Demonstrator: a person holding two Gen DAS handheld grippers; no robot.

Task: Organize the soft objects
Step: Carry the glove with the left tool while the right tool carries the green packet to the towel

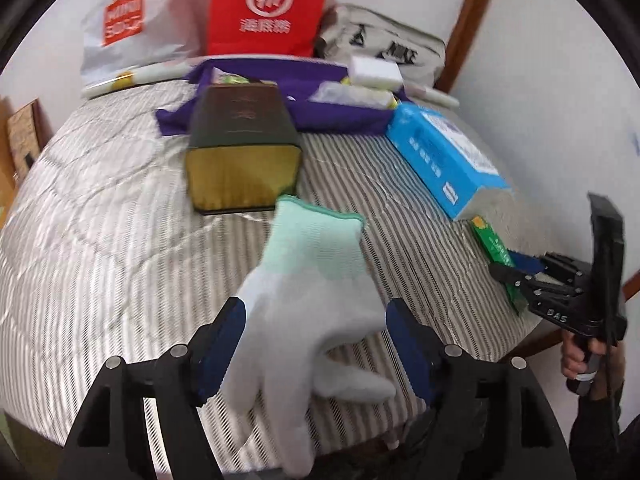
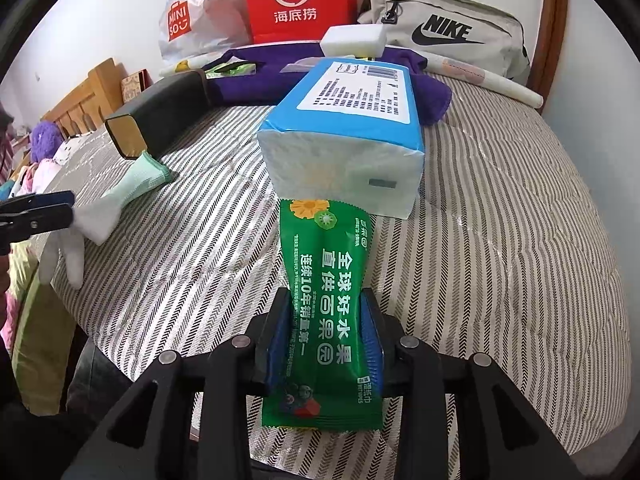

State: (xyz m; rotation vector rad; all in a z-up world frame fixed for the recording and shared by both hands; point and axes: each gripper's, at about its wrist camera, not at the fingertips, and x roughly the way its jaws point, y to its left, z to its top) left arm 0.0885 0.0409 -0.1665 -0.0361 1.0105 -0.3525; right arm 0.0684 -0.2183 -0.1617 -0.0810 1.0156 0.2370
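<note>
A white knit glove (image 1: 308, 312) with a mint-green cuff lies on the striped bed, its fingers hanging over the near edge. My left gripper (image 1: 314, 344) is open, one finger on each side of the glove's palm. The glove also shows in the right wrist view (image 2: 120, 196), with the left gripper's fingers (image 2: 40, 208) beside it. My right gripper (image 2: 325, 324) is shut on a green wet-wipe packet (image 2: 326, 280), its far end against a blue tissue pack (image 2: 352, 128). In the left wrist view the right gripper (image 1: 520, 276) holds the packet (image 1: 494, 246) at the bed's right edge.
A dark tin box with a gold end (image 1: 244, 148) lies behind the glove. A purple cloth (image 1: 328, 80) at the back carries a white sponge (image 1: 374, 68) and small packets. Behind stand a red paper bag (image 1: 268, 4), a white plastic bag (image 1: 136, 20) and a grey Nike pouch (image 2: 444, 28). A white paper roll (image 2: 480, 76) lies at the back right.
</note>
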